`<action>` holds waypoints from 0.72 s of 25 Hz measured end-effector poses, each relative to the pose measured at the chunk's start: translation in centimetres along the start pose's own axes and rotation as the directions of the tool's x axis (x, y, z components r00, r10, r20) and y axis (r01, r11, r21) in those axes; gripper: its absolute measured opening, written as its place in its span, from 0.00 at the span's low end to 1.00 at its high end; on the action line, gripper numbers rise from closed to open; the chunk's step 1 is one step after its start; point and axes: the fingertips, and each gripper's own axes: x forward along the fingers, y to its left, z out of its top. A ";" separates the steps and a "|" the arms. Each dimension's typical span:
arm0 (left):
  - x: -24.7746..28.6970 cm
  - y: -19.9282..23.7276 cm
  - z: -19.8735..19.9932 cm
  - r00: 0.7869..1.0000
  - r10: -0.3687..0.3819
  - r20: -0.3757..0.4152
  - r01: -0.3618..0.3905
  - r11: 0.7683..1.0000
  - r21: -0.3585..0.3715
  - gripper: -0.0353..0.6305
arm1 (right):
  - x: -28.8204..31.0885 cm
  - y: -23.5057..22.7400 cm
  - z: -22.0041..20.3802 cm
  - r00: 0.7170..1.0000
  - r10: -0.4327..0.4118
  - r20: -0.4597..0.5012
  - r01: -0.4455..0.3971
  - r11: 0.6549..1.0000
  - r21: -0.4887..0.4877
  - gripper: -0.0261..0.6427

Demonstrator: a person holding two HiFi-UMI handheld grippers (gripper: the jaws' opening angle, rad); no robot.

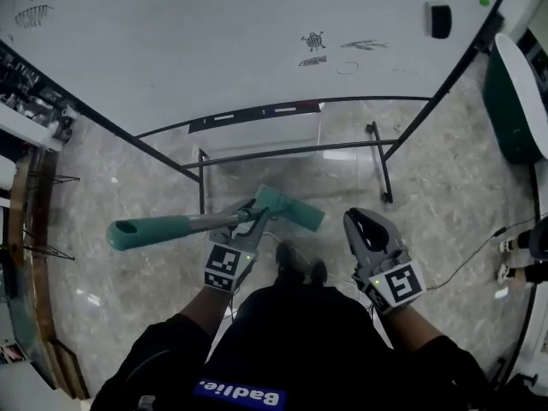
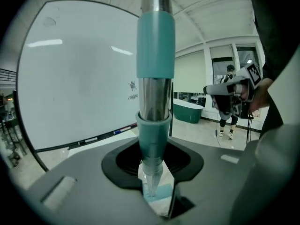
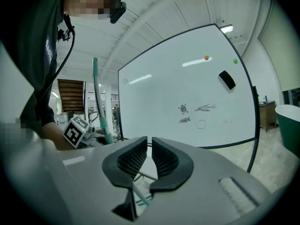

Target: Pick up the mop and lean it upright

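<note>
Grips 1 mop by its metal pole with left gripper, jaws pinching it; teal head clear of floor, near whiteboard. Shows right gripper alongside, 2 jaws pressed nearly together, empty.

The mop is made of polished metal sleeved in matt teal plastic; the whiteboard is finished smooth and glossy, the floor in mottled stone.
</note>
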 end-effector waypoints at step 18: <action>-18.7 -0.6 3.1 0.964 0.203 0.174 -0.174 0.970 -0.169 0.26 | 4.0 16.1 0.8 0.930 0.368 0.007 -0.368 0.930 -0.018 0.09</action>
